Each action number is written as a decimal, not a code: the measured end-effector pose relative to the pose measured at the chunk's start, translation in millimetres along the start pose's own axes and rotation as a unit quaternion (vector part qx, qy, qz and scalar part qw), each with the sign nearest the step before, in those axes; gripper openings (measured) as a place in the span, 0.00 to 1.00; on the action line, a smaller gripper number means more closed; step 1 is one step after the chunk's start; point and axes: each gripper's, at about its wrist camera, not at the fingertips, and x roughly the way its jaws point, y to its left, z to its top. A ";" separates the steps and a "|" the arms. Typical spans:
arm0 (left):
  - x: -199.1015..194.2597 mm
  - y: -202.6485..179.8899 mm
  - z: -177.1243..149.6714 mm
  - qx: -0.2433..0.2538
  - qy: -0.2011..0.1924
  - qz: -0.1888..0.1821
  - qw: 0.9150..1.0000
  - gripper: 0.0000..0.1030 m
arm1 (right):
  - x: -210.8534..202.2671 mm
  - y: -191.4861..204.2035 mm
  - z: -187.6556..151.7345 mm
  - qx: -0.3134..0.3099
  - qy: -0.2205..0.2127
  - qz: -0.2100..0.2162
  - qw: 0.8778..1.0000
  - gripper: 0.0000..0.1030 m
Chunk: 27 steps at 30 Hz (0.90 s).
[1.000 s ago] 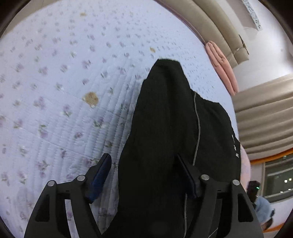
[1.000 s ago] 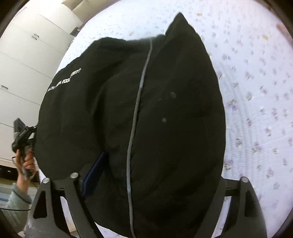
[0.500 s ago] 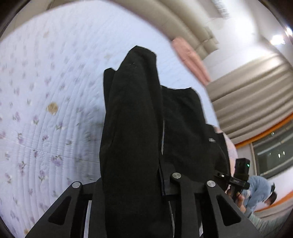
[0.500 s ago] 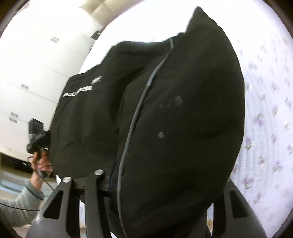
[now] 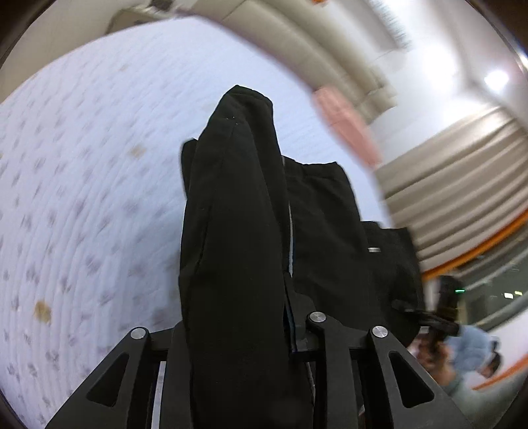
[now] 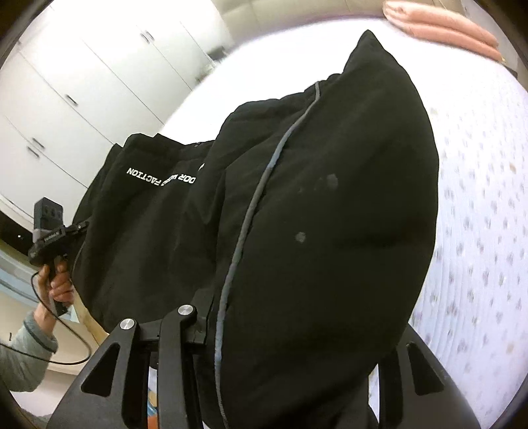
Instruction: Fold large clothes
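A large black garment (image 5: 237,211) with a grey piping stripe and white lettering hangs lifted above a quilted floral bedspread (image 5: 82,184). My left gripper (image 5: 237,330) is shut on a thick fold of it; the cloth drapes over the fingers and hides the tips. In the right wrist view the same black garment (image 6: 313,214) fills the frame. My right gripper (image 6: 283,330) is shut on its edge near the stripe, and its right finger is buried under cloth. The left gripper also shows there (image 6: 52,237), held by a hand at the garment's far side.
A folded pink cloth (image 6: 442,23) lies at the far edge of the bedspread (image 6: 481,211). White wardrobe doors (image 6: 82,82) stand behind. Beige curtains (image 5: 462,184) and a window lie to the right, with the person below.
Both grippers went from open around the garment to shut on it, then lifted it off the bed. The views have tilted up toward the room.
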 end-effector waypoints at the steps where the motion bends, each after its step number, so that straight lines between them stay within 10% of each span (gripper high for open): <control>1: 11.9 13.6 -4.8 -0.024 0.012 0.028 0.999 0.31 | 16.4 -8.6 -6.1 0.009 0.020 -0.013 1.000 0.51; 4: 21.3 65.2 -20.7 -0.118 0.000 -0.033 0.992 0.46 | 44.8 -50.5 -24.8 0.079 0.043 -0.003 0.996 0.74; 7: 2.1 85.5 -28.4 -0.172 -0.003 -0.058 0.983 0.48 | 33.5 -80.1 -34.4 0.147 0.034 0.026 0.988 0.77; 18: -103.6 -2.9 -5.9 -0.039 -0.085 0.105 0.990 0.46 | -70.6 -16.0 -29.4 -0.039 -0.021 -0.177 0.983 0.80; 27: 8.5 -97.4 -44.3 0.088 -0.001 0.175 0.981 0.46 | 21.4 73.8 -6.4 -0.051 -0.019 -0.120 0.991 0.78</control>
